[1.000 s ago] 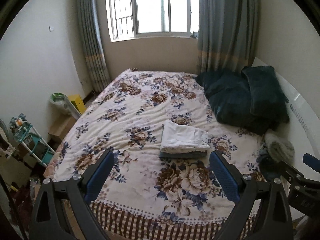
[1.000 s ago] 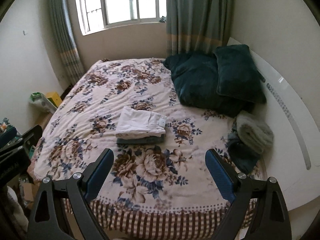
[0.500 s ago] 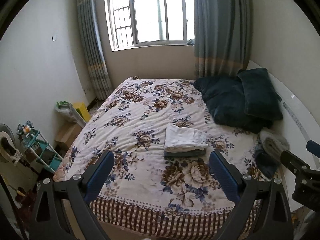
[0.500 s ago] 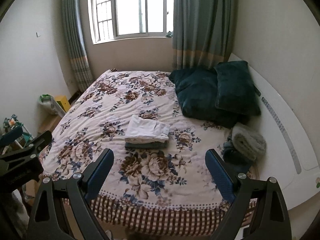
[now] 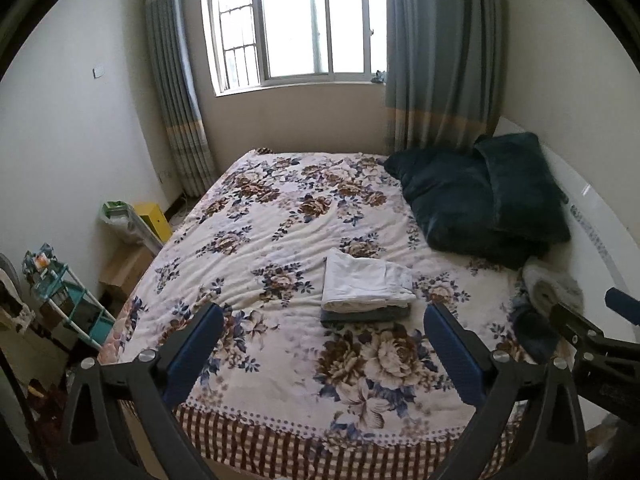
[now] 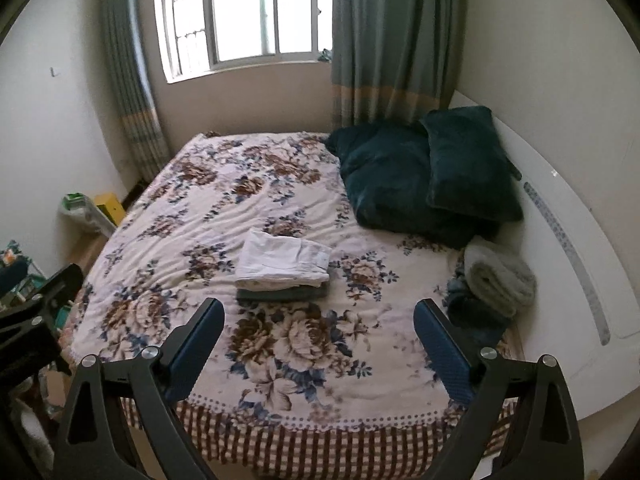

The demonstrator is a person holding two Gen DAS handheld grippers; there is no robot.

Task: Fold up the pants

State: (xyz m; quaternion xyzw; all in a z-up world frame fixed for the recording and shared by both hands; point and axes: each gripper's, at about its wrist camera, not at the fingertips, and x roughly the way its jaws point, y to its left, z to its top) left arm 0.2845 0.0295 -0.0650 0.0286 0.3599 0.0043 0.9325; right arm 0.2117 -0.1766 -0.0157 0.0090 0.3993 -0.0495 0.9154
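2 claws spread apart and empty, left claw point(image 5: 320, 322), right claw point(image 6: 318, 316), folded white pants point(image 5: 366, 282) stacked on folded grey pants point(image 5: 364, 315), floral bed point(image 5: 280, 240).

bedspread point(image 5: 280, 240) bare left, pillows point(image 5: 480, 208) right — stacked

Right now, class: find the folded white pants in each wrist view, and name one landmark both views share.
Left wrist: folded white pants right of centre, stacked on a folded grey garment.
Right wrist: folded white pants left of centre, on the same grey garment.
Shared landmark: dark green pillows at the headboard.
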